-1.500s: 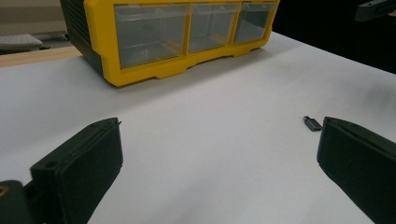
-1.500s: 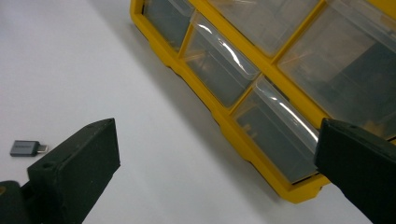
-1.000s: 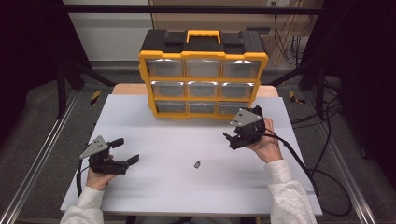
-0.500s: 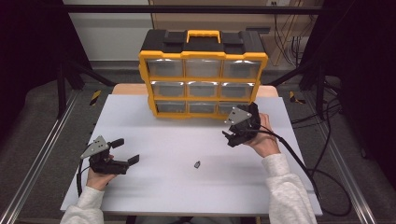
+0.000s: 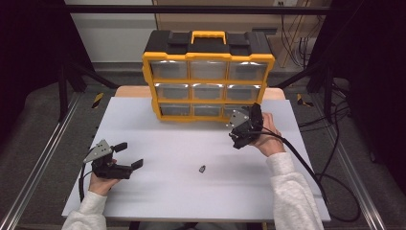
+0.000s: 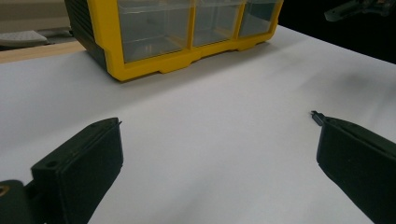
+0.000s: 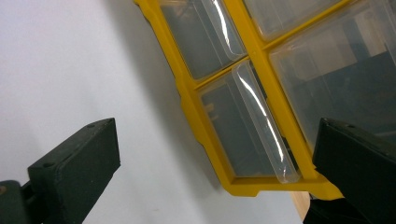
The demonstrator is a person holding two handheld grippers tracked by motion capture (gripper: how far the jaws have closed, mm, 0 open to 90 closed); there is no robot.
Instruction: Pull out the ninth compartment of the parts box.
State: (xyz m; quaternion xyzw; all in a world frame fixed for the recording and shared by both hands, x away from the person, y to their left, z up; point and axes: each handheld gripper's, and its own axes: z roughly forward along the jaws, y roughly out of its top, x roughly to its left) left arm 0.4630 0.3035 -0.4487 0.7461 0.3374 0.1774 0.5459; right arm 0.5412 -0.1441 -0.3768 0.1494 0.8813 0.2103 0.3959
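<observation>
Looking down from the high view, I see a white table top [image 5: 182, 191] filling the lower half of the frame, with a wooden edge showing behind it. Grey floor, metal rails and dark frame posts lie at both sides; black cables trail across the floor at right.

A yellow and black organizer box [image 5: 208, 74] with clear drawers stands at the upper centre, handle on top. My right claw [image 5: 241, 125] is at centre right, just in front of the box's lower right drawer [image 5: 235, 110]. In the right gripper view its jaws are spread wide, holding nothing, with that drawer's clear front [image 7: 252, 126] between them and close; whether a jaw touches the box I cannot tell.

My left claw [image 5: 128, 155] rests at lower left, well apart from the box, jaws spread and empty.

A small dark part [image 5: 202, 168] lies alone on the table between the claws.

No readable writing on the box.
</observation>
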